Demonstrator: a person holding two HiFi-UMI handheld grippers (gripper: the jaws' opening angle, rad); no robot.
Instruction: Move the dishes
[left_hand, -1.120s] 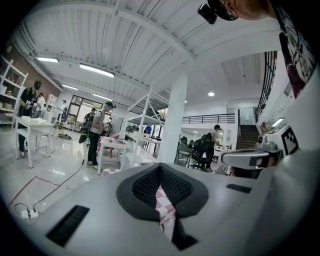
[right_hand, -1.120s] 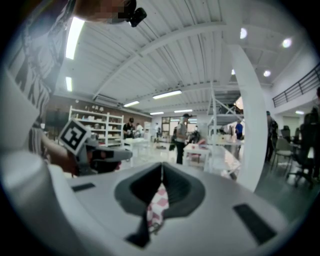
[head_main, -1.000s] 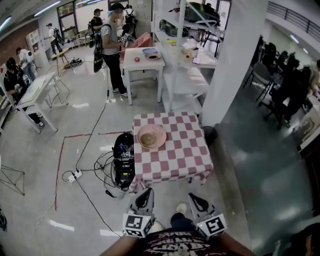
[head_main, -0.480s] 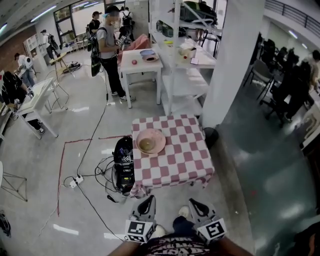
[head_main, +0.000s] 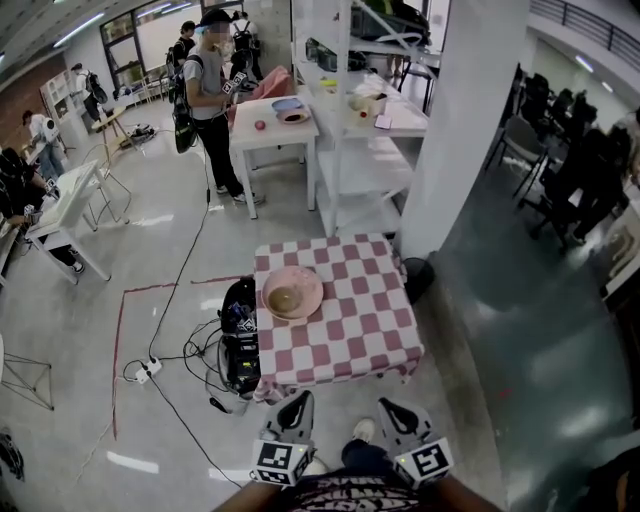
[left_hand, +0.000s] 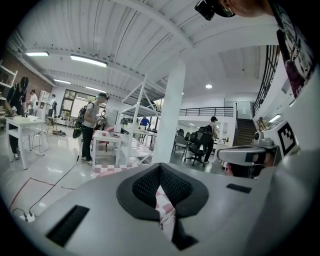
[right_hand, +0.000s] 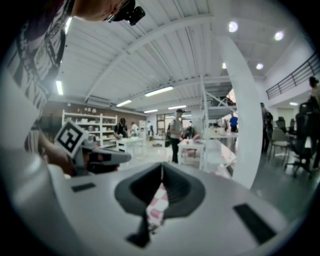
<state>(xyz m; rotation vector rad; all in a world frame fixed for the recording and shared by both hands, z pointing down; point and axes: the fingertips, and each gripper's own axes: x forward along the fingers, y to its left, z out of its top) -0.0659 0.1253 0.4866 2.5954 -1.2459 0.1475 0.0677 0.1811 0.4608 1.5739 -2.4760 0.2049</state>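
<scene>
a pink plate sits on the left half of a small table covered in a pink and white checked cloth, and a smaller tan bowl rests inside it. nothing touches the plate; both grippers are well apart from it, held low and close to the person's body at the near edge of the head view. the left gripper points towards the table with its jaws brought together at the tips and holding nothing. in its own view the left gripper shows the two dark pads meeting, with only a sliver of checked cloth visible through the slit below. the right gripper is just beside it and the same: jaws closed, empty. the right gripper in its own view shows the same narrow slit of cloth. on the floor against the table's left side stands a black bag, with cables trailing away from it. a thick white pillar rises behind the table to the right. farther back, a person stands at a white table with a few dishes on it.
</scene>
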